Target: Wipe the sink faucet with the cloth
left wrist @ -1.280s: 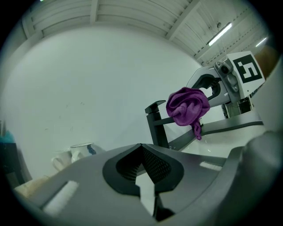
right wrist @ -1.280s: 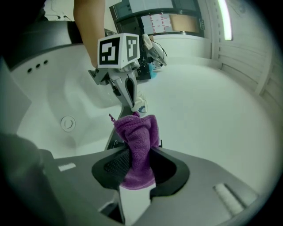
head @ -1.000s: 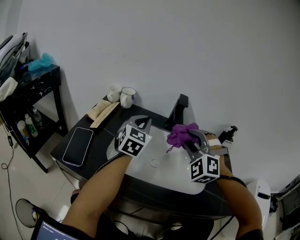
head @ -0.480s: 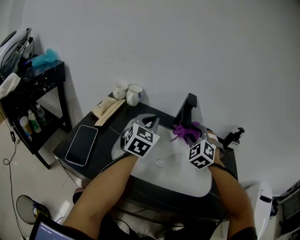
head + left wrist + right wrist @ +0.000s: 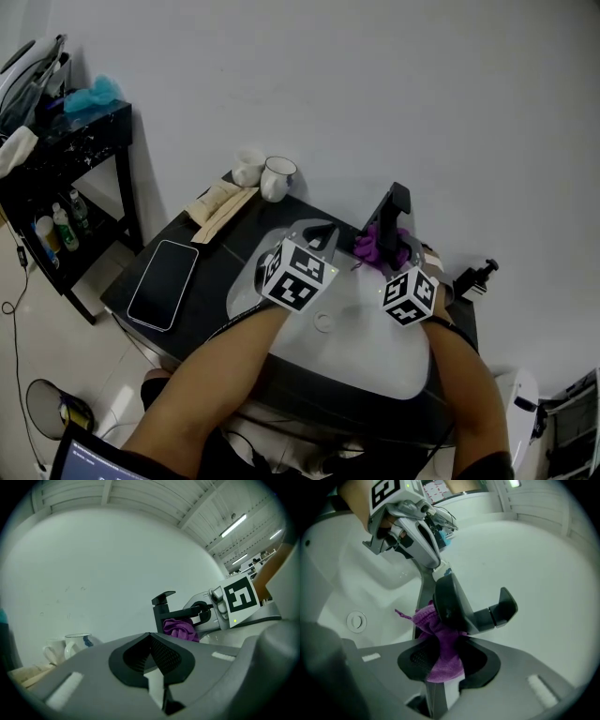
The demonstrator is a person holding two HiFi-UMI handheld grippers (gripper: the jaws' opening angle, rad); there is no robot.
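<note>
A black faucet (image 5: 392,211) stands at the back rim of the white sink (image 5: 361,342). My right gripper (image 5: 384,253) is shut on a purple cloth (image 5: 379,246), and the bunched cloth presses against the faucet's column. In the right gripper view the cloth (image 5: 440,651) hangs between the jaws of my right gripper (image 5: 440,667), just under the faucet (image 5: 461,609). My left gripper (image 5: 319,236) hovers over the basin left of the faucet, shut with nothing in it. The left gripper view shows the faucet (image 5: 161,611) and cloth (image 5: 179,629) ahead of the shut jaws.
A drain (image 5: 323,322) sits in the basin. On the dark counter lie a phone (image 5: 164,284), a beige packet (image 5: 220,208) and two mugs (image 5: 278,178). A black pump bottle (image 5: 473,278) stands at the right. A black shelf (image 5: 66,141) is far left; the wall is close behind the faucet.
My right gripper has carried the cloth from above the basin up against the faucet. The left gripper has drifted a little toward the faucet too.
</note>
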